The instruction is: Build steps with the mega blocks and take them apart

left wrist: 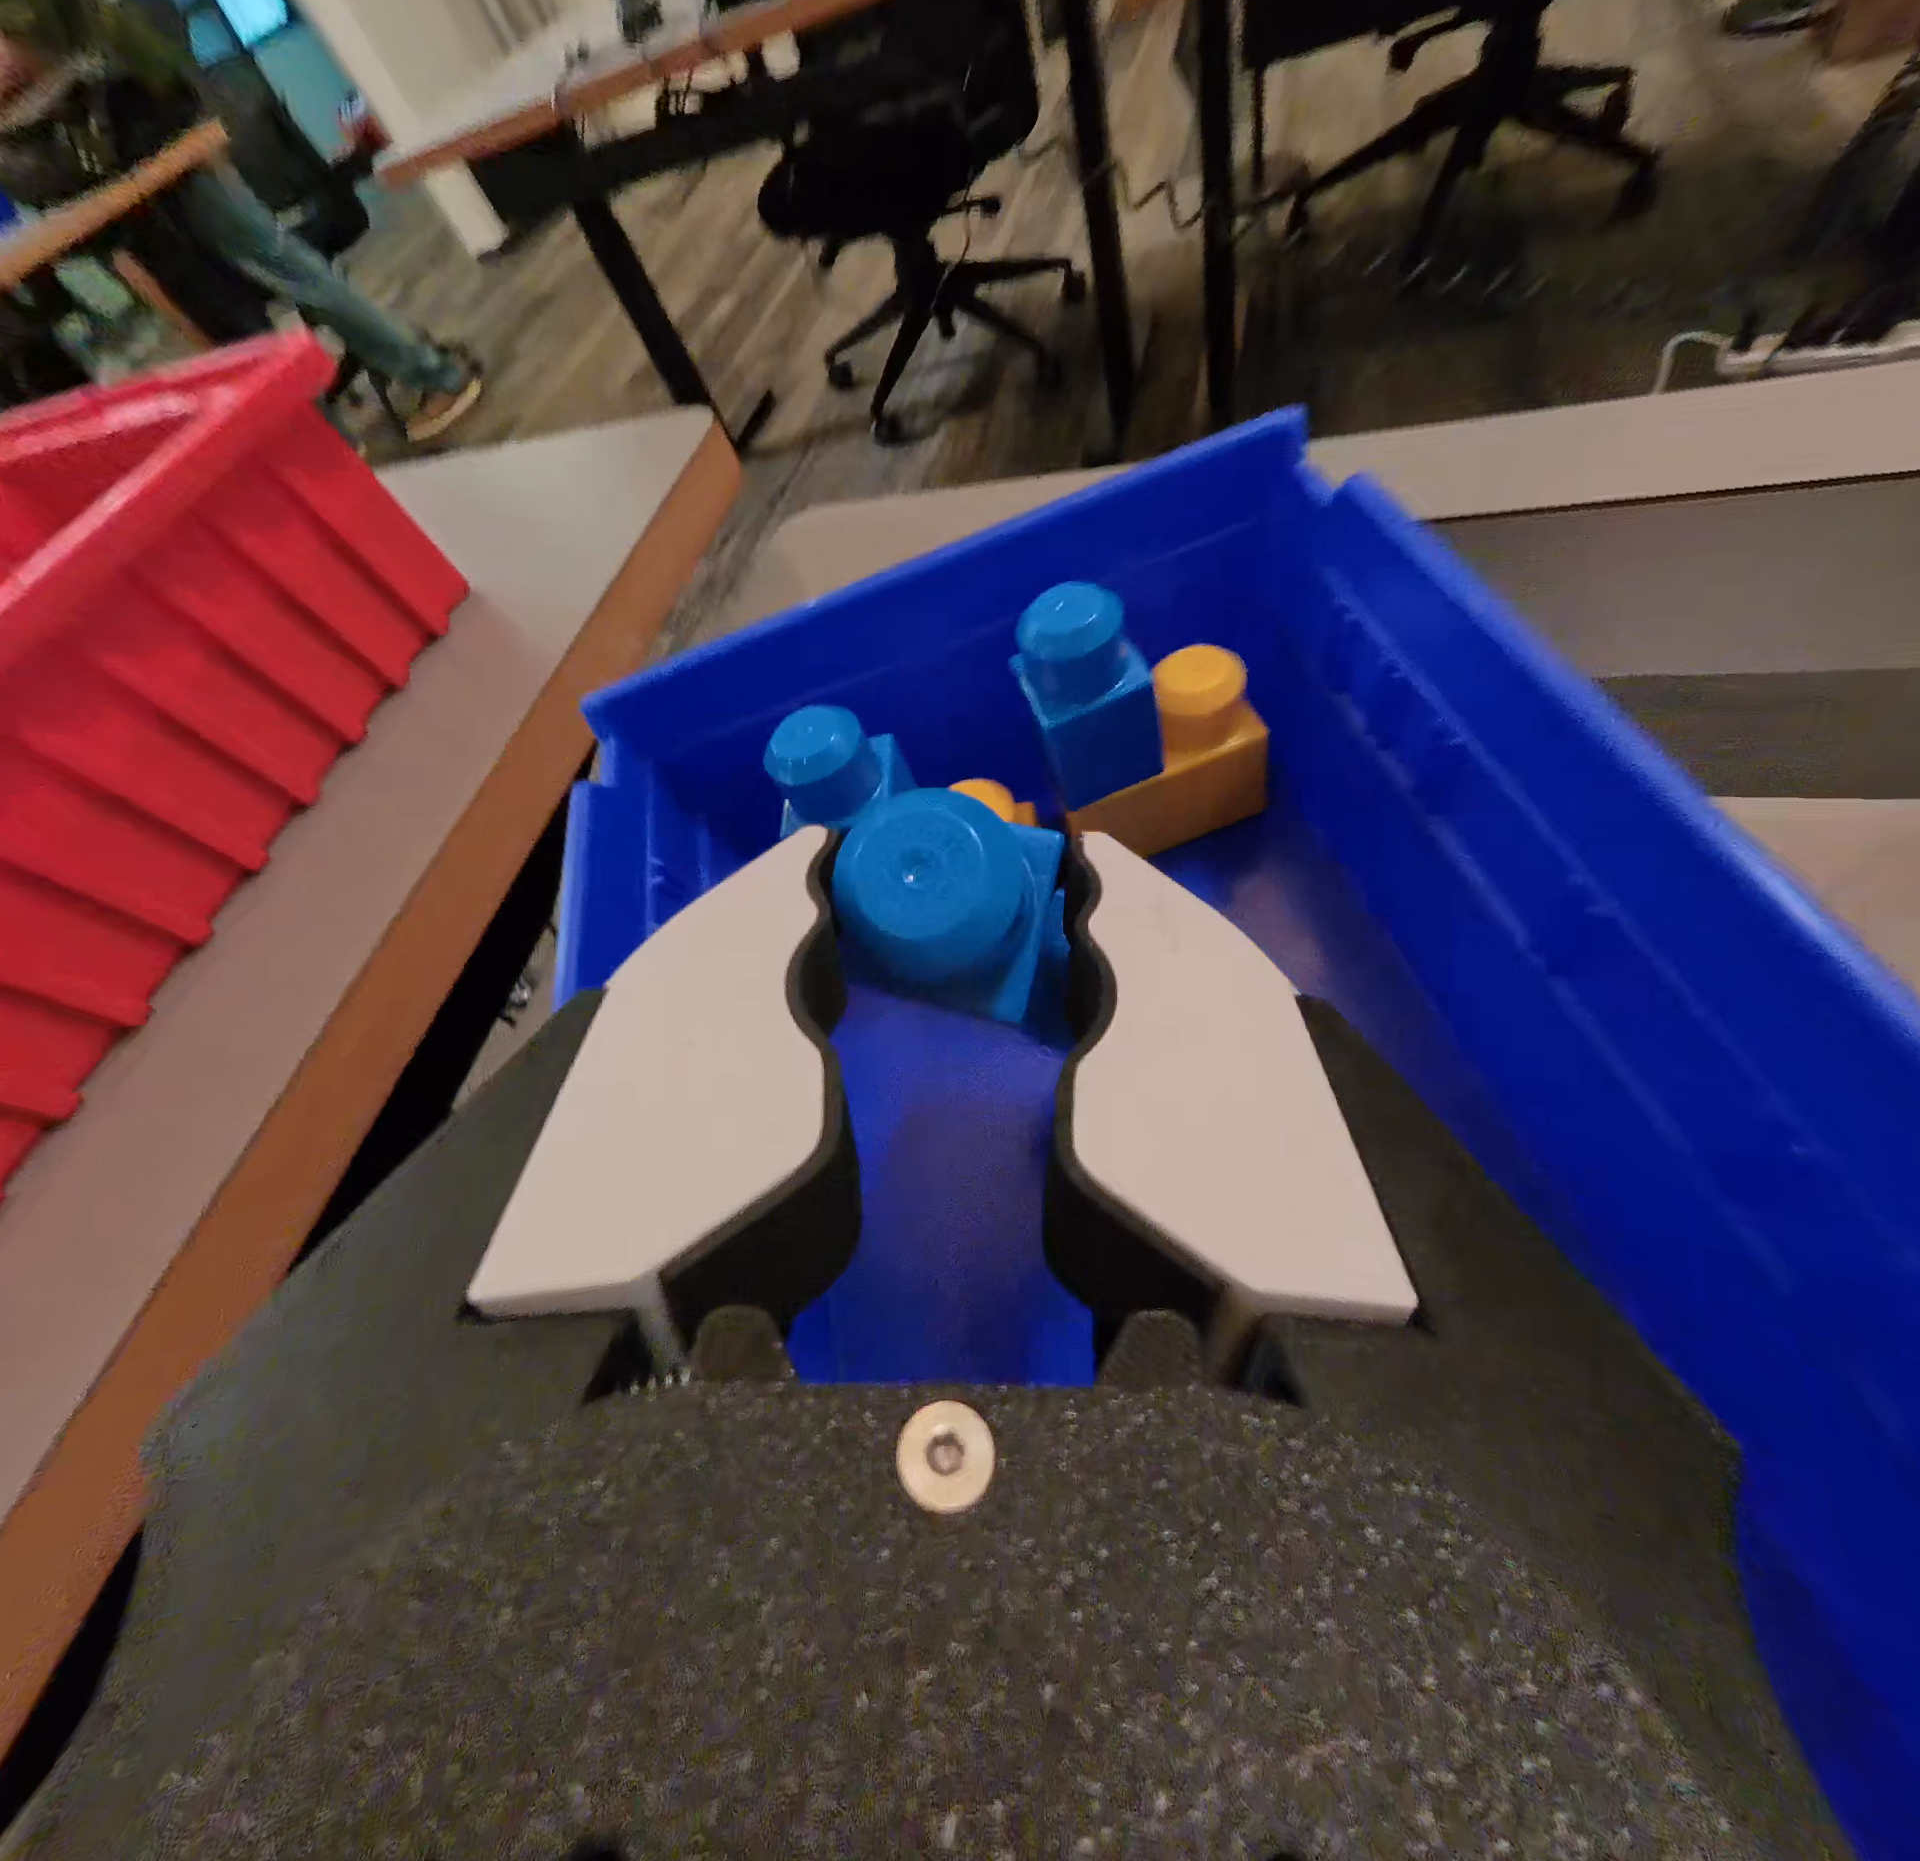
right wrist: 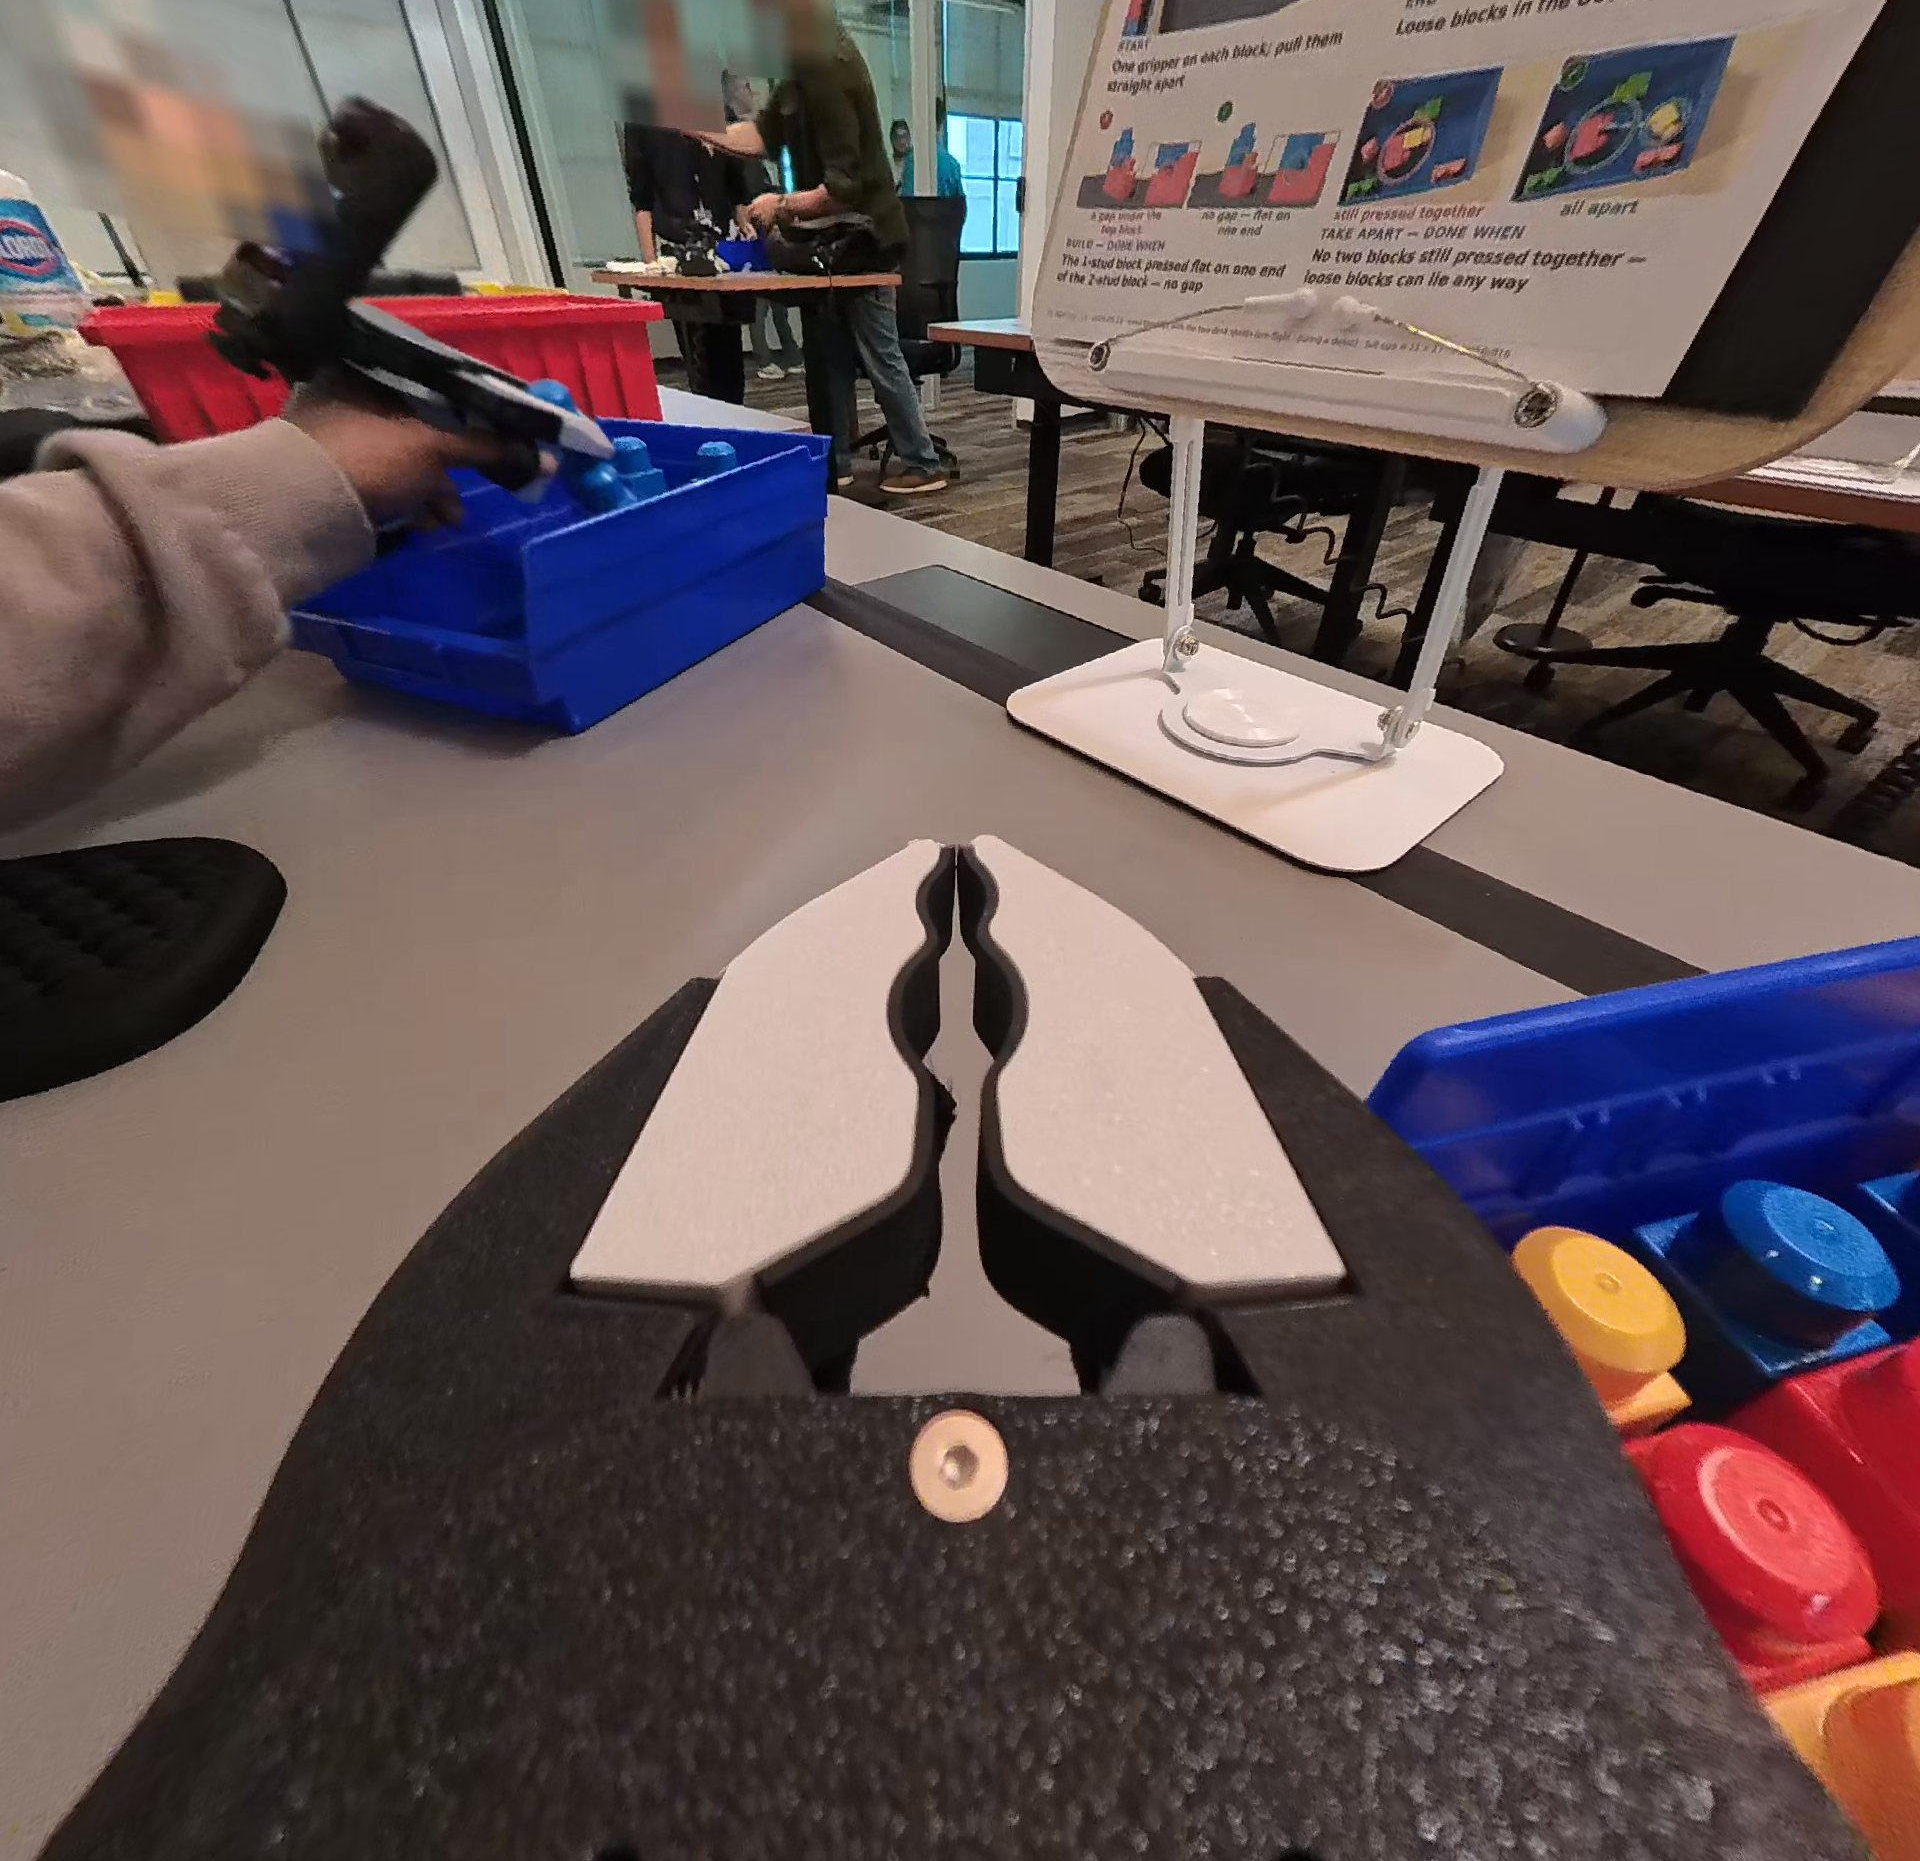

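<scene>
My left gripper (left wrist: 948, 855) is shut on a blue one-stud block (left wrist: 951, 912) and holds it inside a blue bin (left wrist: 1507, 772). In that bin a blue one-stud block (left wrist: 1086, 699) sits pressed on one end of a yellow two-stud block (left wrist: 1195, 762). Another blue block (left wrist: 831, 767) and a yellow stud (left wrist: 987, 798) lie behind my fingers, partly hidden. My right gripper (right wrist: 957, 850) is shut and empty above the grey table (right wrist: 623, 876). In the right wrist view the left gripper (right wrist: 566, 429) reaches into the far blue bin (right wrist: 644, 585).
A red bin (left wrist: 187, 616) stands left of the blue bin. A second blue bin (right wrist: 1662, 1073) with red, yellow and blue blocks sits at my right. A white stand (right wrist: 1257, 751) holds an instruction sheet. A black pad (right wrist: 114, 949) lies at the left. People stand at desks behind. The gap from one gripper's tips to the other's is roughly 55 cm.
</scene>
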Demonstrator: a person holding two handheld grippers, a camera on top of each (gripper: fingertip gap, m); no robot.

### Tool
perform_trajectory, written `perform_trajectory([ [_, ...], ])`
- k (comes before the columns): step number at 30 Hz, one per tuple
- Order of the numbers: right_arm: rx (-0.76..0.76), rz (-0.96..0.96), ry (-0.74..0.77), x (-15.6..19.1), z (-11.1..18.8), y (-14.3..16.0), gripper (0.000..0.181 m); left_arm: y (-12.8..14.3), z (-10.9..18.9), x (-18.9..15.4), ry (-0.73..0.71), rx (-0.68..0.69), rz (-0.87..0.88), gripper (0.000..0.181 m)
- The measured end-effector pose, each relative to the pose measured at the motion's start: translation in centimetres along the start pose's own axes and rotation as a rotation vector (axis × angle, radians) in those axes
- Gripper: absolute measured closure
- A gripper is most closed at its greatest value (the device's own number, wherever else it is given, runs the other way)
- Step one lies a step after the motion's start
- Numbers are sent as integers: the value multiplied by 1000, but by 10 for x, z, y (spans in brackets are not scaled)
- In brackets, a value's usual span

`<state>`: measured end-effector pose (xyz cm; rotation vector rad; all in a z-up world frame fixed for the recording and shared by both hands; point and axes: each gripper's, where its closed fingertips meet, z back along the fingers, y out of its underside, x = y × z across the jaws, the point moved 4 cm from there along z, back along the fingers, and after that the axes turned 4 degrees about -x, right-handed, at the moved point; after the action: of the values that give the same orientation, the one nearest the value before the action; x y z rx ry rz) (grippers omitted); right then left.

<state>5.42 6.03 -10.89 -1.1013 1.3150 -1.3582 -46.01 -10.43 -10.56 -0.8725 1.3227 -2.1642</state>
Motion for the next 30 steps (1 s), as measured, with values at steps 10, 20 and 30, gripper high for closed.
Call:
perform_trajectory([
  [10, 8, 3, -10, 7, -2, -4, 179, -85, 126, -59, 279, -365, -59, 141],
  [20, 34, 176, -50, 64, -20, -15, 121, -80, 234, -248, 882, -474, -118, 141],
  [30, 143, 497, 7, 76, -24, -2, 138, -38, 254, -323, 1111, -362, 12, 142],
])
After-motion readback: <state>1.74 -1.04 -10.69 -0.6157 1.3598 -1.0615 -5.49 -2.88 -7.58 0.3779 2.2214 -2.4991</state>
